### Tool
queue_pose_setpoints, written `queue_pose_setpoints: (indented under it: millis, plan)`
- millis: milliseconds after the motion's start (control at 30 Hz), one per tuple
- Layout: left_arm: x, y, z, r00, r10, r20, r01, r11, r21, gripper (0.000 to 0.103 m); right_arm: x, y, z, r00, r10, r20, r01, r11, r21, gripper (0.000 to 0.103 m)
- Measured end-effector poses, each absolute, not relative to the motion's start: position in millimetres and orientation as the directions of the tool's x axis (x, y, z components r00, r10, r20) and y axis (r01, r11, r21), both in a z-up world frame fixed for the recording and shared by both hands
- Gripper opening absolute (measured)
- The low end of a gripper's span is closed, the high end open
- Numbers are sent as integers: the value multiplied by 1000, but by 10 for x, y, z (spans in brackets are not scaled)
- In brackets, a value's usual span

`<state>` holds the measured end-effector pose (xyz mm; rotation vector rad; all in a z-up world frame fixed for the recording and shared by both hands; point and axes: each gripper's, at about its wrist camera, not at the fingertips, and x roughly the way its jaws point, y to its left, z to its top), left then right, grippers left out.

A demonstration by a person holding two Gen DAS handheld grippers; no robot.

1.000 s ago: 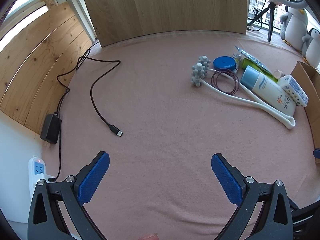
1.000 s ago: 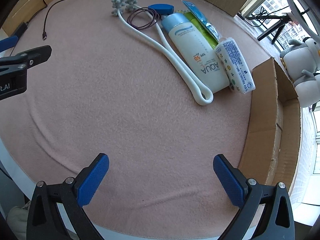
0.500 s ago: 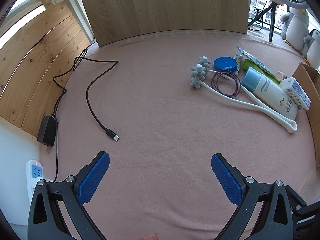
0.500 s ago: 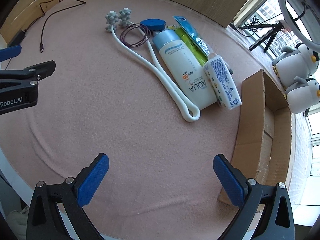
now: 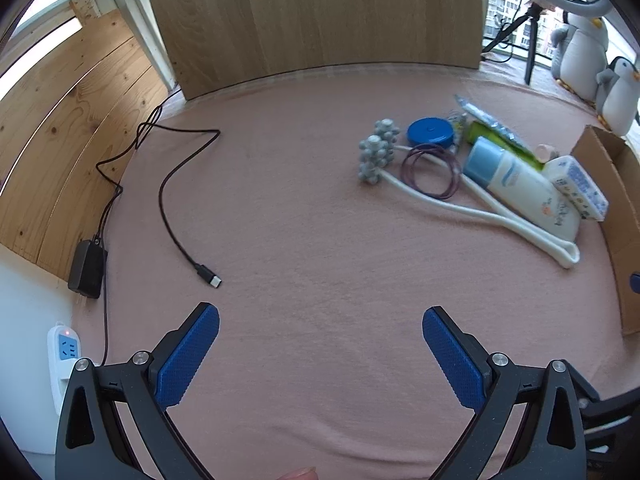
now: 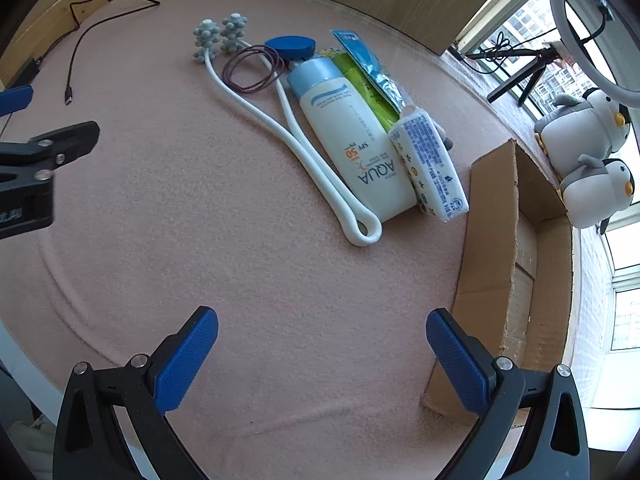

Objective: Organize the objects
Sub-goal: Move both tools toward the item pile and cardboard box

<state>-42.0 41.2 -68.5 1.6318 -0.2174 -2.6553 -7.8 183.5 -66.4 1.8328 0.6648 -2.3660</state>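
Observation:
A cluster of toiletries lies on the pink cloth: a white AQUA sunscreen bottle (image 6: 352,136) (image 5: 520,184), a white roller massager (image 6: 296,136) (image 5: 460,204) with grey knobbly heads, a purple wire ring (image 6: 254,68) (image 5: 430,168), a blue round tin (image 6: 290,46) (image 5: 430,131), a green tube (image 6: 362,84), a blue sachet (image 6: 368,66) and a small white printed pack (image 6: 430,164) (image 5: 578,188). An open cardboard box (image 6: 516,264) (image 5: 616,184) stands just right of them. My right gripper (image 6: 322,342) is open, short of the items. My left gripper (image 5: 320,342) is open over bare cloth.
A black USB cable (image 5: 172,184) runs from a charger (image 5: 86,268) at the left edge, with a white power strip (image 5: 64,352) below. Wooden panels stand behind and left. Plush penguins (image 6: 588,152) and a tripod (image 6: 516,64) sit by the window on the right.
Both grippers have drawn back and risen, so the items look smaller and farther. The right view has swung to show more of the cardboard box. Nothing was grasped.

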Motion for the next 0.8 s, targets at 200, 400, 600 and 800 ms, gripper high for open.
queue_pose_setpoints:
  millis: [200,400,600,800]
  plan:
    - [-351,507,-583,-457,-13,-889,-87,-994,59,103,-81,1832,-655,-286,230,-930,315,-894,-318,103]
    - [-309,500,-556,-461,-1,-887,-84,-995,45,103,-59,1790,-667,-284,231,-930,329,-888,-321,103]
    - [-295,479,-555,-449,17,-893,-84,-996,23,103,-59,1771,-662,-287,227,-930,332,-888,-319,103]
    - [-300,419,-576,-404,86,-911,-73,-995,-61,103,-64,1771,-673,-286,228,-931,331,-888,-319,103]
